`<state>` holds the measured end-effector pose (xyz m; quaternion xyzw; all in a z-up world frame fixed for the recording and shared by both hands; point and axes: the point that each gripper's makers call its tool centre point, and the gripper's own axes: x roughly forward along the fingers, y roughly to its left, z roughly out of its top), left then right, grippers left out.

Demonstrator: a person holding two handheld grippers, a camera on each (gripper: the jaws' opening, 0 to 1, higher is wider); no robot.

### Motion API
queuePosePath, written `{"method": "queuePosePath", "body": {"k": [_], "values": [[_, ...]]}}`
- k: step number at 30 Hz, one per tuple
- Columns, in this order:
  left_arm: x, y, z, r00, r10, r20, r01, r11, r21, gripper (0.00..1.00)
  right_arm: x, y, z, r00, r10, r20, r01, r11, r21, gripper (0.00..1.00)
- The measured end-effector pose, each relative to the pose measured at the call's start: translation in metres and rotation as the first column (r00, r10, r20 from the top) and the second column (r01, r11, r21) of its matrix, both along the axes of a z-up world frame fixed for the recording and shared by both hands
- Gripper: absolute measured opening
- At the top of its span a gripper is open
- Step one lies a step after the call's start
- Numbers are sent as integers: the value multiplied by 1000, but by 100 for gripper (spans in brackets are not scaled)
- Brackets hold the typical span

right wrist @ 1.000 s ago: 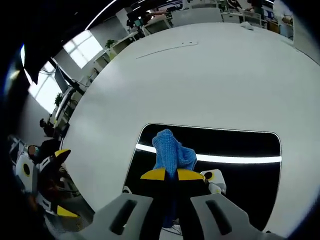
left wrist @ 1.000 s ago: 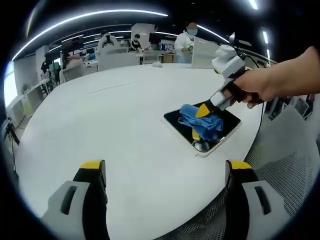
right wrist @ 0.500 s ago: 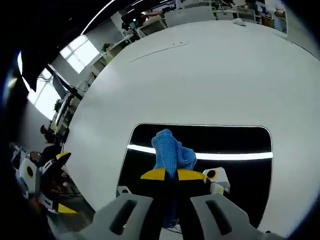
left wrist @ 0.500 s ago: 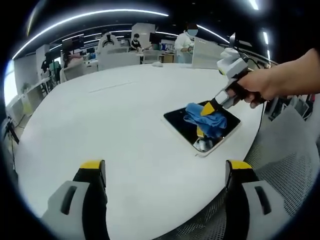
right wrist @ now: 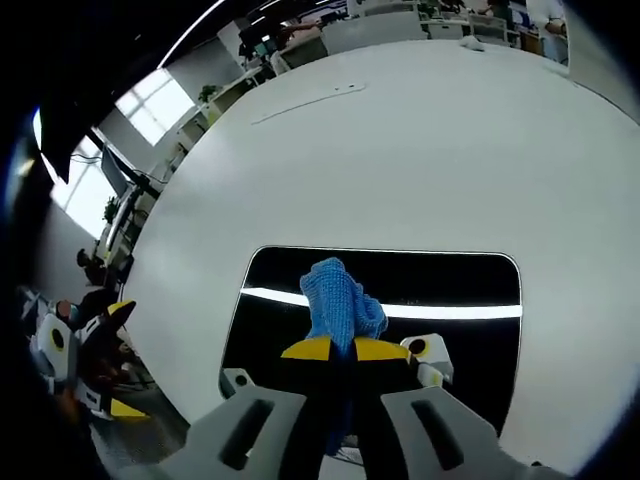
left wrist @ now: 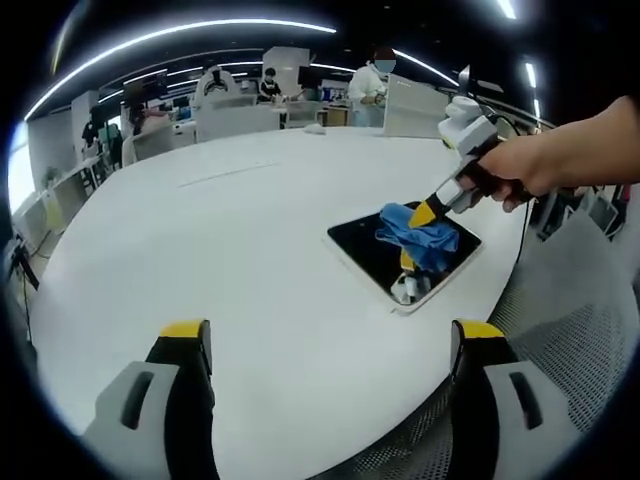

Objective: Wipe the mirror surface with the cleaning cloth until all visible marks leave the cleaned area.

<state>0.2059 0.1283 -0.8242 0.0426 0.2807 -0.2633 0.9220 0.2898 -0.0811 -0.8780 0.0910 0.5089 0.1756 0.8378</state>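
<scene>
A dark rectangular mirror (left wrist: 372,245) (right wrist: 440,285) with a white frame lies flat on the white table (left wrist: 230,240) near its right edge. A blue cleaning cloth (left wrist: 415,230) (right wrist: 340,305) rests on the glass. My right gripper (right wrist: 345,349) is shut on the cloth and presses it onto the mirror; in the left gripper view it (left wrist: 428,213) reaches in from the right, held by a hand (left wrist: 530,165). My left gripper (left wrist: 330,335) hangs open over the near table edge, well short of the mirror, nothing between its jaws.
The big white table (right wrist: 420,140) stretches far to the back. Office desks, chairs and several people (left wrist: 270,85) sit beyond it. A mesh chair (left wrist: 570,320) stands at the right by the table edge. The left gripper (right wrist: 85,355) shows at the far left of the right gripper view.
The right gripper has slid the cloth across the mirror, rightward in the left gripper view. The left gripper has stayed still.
</scene>
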Motion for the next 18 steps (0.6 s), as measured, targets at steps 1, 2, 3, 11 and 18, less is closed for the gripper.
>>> {"method": "queuePosePath", "body": {"k": [1,2,3,11,18], "values": [[0,0,0,1000,0,0,0,1000,0,99,-1,-3,0,1000,-4,-1,4,1000,0,0],[0,0,0,1000,1,0,-1,1000,-1,99,-1,-5,0,1000,-6,-1,6,1000,0,0],[0,0,0,1000,1,1,-1,1000,-1,99,-1,-7,0,1000,-10,-2,10,1000,-2,0],[-1,-1,1,1000,-6,2,6,1000,-4,99,-2,-22,0,1000,-17,2,17,1000,-20,0],[0,-2,2,1000,-7,6,7,1000,-12,99,0,-34,-2,1000,-22,1,22,999,-42,0]]}}
